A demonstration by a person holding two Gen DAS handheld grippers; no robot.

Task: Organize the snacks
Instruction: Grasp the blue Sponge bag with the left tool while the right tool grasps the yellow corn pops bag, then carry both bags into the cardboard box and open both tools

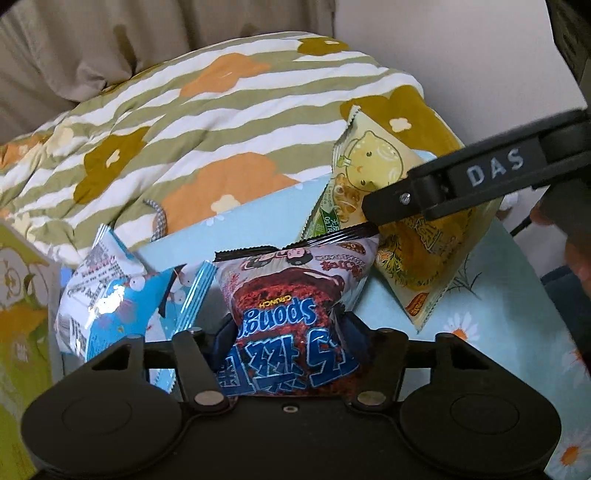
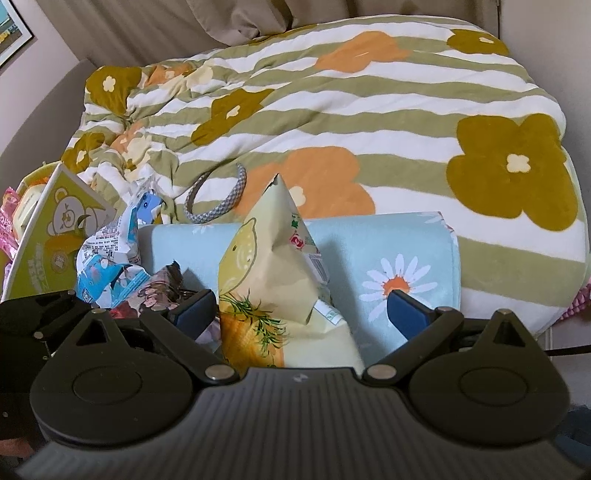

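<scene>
Blue pads of left claw [image 1: 286, 325] clenched on the brown "Sponge Crunch" bag [image 1: 295, 295], which sits on the light-blue daisy sheet [image 1: 480, 314] between the blue snack bag [image 1: 110, 295] and the yellow lemon bag [image 1: 406, 236]. Right claw [image 2: 295, 310] released, jaws wide, straddling the yellow lemon bag without its pads pressing it. Striped floral quilt [image 2: 332, 110] lies behind.

place: home bedroom | bedding: rumpled quilt striped green and white with orange and olive flowers [image 2: 332, 122] spread over a bed | cover: light-blue folded cloth with white daisies [image 2: 399, 266] | backdrop: beige pleated curtain [image 1: 110, 40], plain pale wall [image 1: 461, 55] | wall decor: framed picture corner [image 2: 14, 29] | loose item: grey braided hairband [image 2: 221, 199] on quilt
</scene>
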